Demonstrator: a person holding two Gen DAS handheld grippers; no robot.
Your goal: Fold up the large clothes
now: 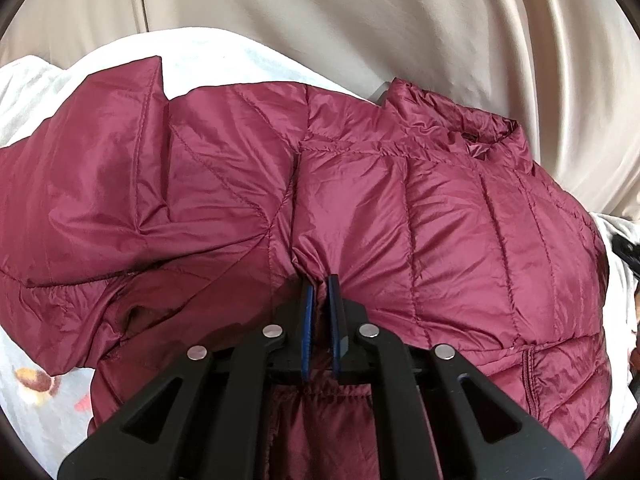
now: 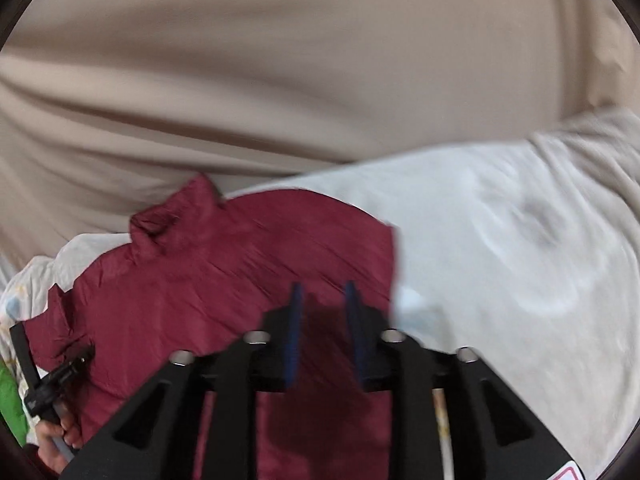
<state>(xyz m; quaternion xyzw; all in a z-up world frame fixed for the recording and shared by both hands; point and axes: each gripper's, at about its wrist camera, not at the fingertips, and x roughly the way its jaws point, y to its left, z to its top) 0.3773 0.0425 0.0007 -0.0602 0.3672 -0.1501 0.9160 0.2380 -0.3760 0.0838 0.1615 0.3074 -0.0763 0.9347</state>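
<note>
- On the white blanket [image 1: 36,392] in front of a beige sofa back [image 1: 360,20] lies our maroon quilted jacket [image 1: 440,220], collar [image 1: 480,136] toward the sofa.
- Our left gripper [image 1: 322,280] has its blue pads nearly together, pinching a ridge of jacket fabric at a seam.
- Our right gripper [image 2: 323,286] hangs over the jacket [image 2: 240,264] with jaws partly apart and nothing clamped; that view is blurred.
- At that view's lower left, a hand [image 2: 56,440] grips a black handle.
</note>
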